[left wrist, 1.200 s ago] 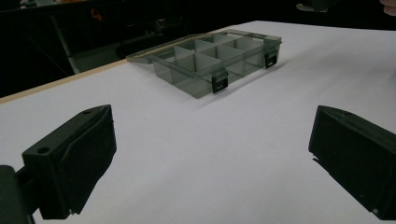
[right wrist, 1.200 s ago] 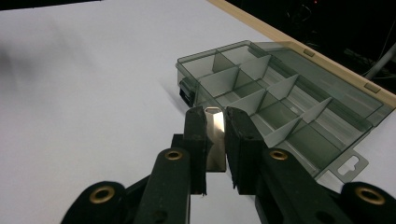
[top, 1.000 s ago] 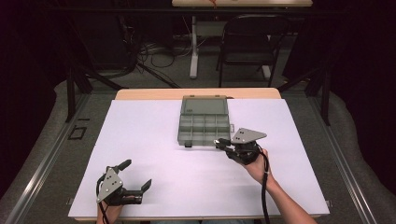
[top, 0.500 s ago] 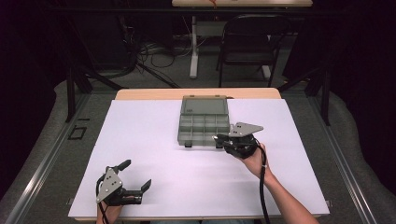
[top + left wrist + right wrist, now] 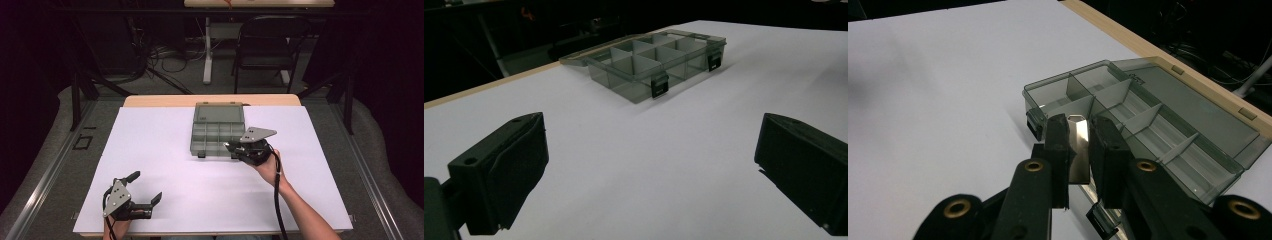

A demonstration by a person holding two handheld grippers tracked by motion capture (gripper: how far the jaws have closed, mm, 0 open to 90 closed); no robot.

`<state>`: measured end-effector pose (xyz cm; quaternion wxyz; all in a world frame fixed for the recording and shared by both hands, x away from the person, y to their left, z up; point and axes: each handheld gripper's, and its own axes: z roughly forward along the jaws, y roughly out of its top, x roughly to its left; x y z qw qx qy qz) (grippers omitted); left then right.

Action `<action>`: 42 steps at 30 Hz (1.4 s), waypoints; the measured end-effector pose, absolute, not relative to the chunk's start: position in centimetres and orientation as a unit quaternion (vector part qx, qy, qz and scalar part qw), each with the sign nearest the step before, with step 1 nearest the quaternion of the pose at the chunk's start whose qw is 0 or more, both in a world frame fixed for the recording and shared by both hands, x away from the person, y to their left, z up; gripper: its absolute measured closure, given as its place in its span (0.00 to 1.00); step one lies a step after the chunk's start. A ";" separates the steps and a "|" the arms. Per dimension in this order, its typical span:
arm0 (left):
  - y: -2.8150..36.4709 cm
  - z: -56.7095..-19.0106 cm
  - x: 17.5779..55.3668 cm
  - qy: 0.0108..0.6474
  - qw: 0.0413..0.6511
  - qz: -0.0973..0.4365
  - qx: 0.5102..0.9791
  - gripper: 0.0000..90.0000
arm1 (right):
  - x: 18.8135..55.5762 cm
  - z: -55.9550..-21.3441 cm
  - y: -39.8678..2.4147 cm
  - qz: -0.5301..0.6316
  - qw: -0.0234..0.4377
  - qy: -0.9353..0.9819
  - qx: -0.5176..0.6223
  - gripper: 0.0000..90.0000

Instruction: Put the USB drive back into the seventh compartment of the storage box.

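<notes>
My right gripper (image 5: 1079, 145) is clamping a flat shiny metal piece (image 5: 1078, 150) btwn its jaws, hovering just over the near edge of the open, smoky compartment box (image 5: 1148, 125) w/ dividers, sitting on white table (image 5: 938, 90).

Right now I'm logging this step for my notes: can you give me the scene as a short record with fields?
surface: white table
box: smoky clear compartment box, lid open and lying flat behind it, compartments look empty
held item: small shiny metal piece, upright between the jaws
right tool: right tool, shut on the metal piece, at the box's front right corner
left tool: left tool, jaws wide apart, nothing between them, near the front left edge
latches: two dark latches on the box front
</notes>
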<state>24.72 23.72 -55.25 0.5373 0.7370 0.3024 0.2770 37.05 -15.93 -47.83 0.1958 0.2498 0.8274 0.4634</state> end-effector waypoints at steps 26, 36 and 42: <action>23.7 -55.2 24.7 0.301 0.537 0.278 0.737 0.01 | 38.8 -47.9 -15.8 0.461 0.191 0.824 0.267 0.88; 23.7 -55.2 24.7 0.300 0.536 0.280 0.738 0.01 | 39.8 -48.0 -15.8 0.456 0.194 0.823 0.279 0.88; 23.7 -55.2 24.7 0.300 0.536 0.280 0.738 0.01 | 40.4 -48.1 -15.5 0.449 0.194 0.825 0.284 0.88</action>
